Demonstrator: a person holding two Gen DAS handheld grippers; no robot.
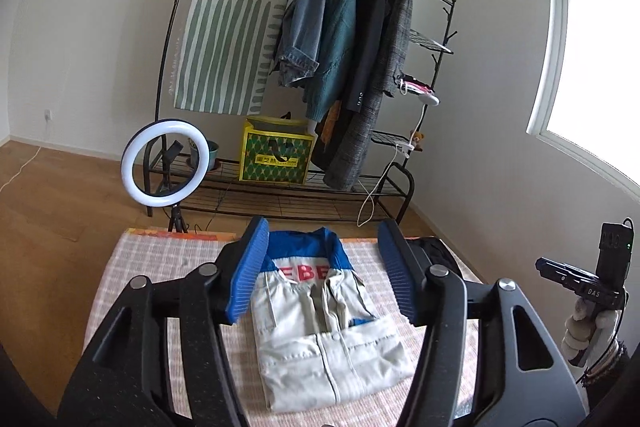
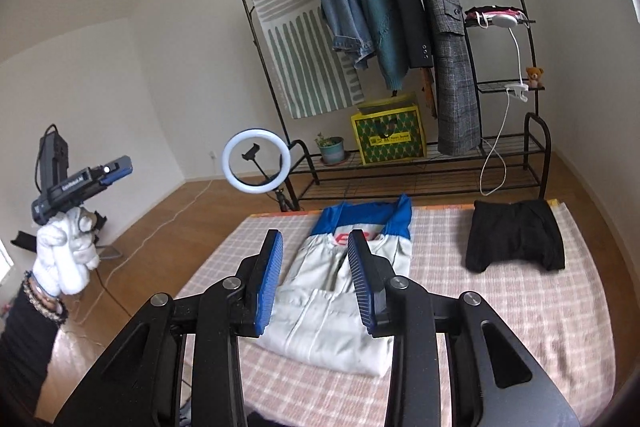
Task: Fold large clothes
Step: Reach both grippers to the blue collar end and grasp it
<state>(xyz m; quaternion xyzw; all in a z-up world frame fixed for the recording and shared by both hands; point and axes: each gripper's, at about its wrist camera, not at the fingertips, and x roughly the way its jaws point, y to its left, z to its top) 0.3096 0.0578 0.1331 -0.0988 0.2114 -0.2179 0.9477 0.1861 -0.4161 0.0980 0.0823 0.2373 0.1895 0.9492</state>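
On the pink checked blanket (image 2: 500, 307) that covers the bed, a beige and blue jacket (image 1: 332, 343) lies folded into a compact rectangle, collar at the far end with red lettering showing, hem flap doubled up over the front. Beside it, to the right and apart from it, sits a black garment (image 2: 516, 235) in a rough bundle.

Both tools hang above the bed, clear of the cloth. The left hand-held gripper (image 1: 320, 271) has its blue-padded jaws spread wide with nothing between them; the right hand-held gripper (image 2: 316, 283) is likewise spread and empty. White-gloved hands hold each one, the left hand (image 2: 66, 259) raised off to the side.

By my judgement the jacket's fold looks complete, or needs only a final tidy. A sensible next move is either squaring its slightly uneven near edge, or reaching right for the black garment, which would call for spreading it flat first.
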